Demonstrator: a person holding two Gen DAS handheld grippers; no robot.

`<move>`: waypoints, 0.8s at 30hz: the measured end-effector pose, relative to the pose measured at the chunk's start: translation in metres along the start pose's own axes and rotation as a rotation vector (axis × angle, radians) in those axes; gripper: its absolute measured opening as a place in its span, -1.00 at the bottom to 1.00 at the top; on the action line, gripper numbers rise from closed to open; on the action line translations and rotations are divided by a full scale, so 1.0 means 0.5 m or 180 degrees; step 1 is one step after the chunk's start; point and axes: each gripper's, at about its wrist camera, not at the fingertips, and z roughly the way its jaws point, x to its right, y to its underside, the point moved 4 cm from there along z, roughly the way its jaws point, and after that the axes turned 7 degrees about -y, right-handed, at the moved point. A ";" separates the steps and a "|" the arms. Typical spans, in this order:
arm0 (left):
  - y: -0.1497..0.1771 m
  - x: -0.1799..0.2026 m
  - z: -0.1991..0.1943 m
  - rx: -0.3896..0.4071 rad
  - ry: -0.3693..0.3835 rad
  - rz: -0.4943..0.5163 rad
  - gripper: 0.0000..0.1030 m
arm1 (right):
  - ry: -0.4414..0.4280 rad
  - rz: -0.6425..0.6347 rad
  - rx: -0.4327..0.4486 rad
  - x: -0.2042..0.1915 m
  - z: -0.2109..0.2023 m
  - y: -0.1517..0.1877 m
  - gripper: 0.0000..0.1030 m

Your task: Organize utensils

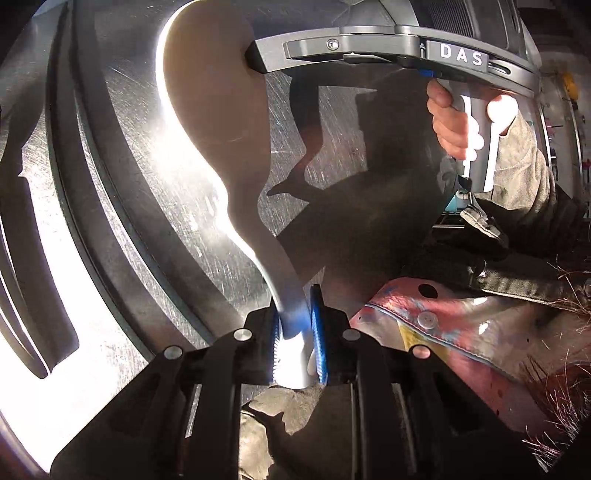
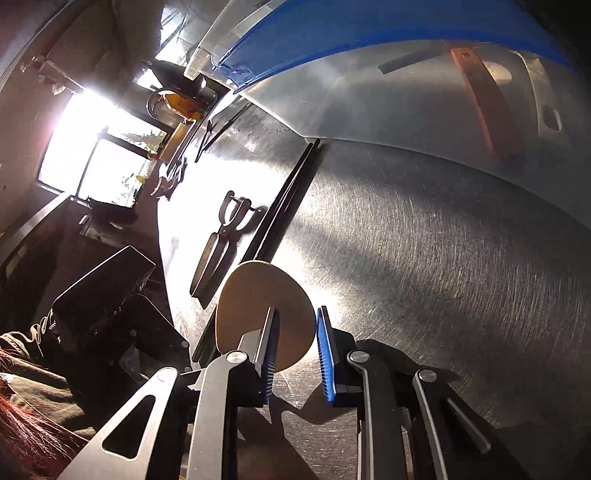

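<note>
Scratched steel counter [image 1: 332,122]; left gripper [image 1: 297,343] clamps smooth wooden spoon [image 1: 214,122].

We see a scratched steel tabletop [image 2: 424,258] glaring with light; on it lie dark tongs [image 2: 221,240] and, just beside them, a long black strip [image 2: 284,206].

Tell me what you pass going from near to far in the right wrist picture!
Right gripper → wooden spoon → tongs → metal tray → blue bin.
</note>
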 end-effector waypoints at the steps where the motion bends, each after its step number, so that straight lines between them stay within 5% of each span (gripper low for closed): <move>1: 0.001 -0.010 -0.001 -0.0002 0.0017 -0.0008 -0.71 | -0.0028 -0.0079 -0.0020 -0.015 0.002 0.004 -0.98; 7: -0.008 -0.029 -0.006 -0.0010 0.0037 0.0009 -0.71 | 0.0015 -0.0200 -0.0253 -0.056 0.023 0.010 -0.89; 9: -0.009 -0.029 -0.008 -0.0004 -0.0020 0.0032 -0.71 | 0.0025 0.0008 -0.0235 -0.039 0.018 0.010 -0.28; 10: -0.008 -0.024 -0.007 0.0006 -0.0053 0.0055 -0.71 | -0.0046 0.0119 -0.0180 -0.035 0.011 0.012 0.20; 14: 0.010 -0.003 0.001 0.0134 0.0014 0.0125 -0.76 | -0.0420 0.0372 -0.0048 -0.035 -0.011 0.026 0.22; 24: 0.011 -0.052 -0.012 0.0244 0.0850 -0.0318 -0.79 | -0.1111 0.1579 0.0178 0.026 0.009 0.106 0.17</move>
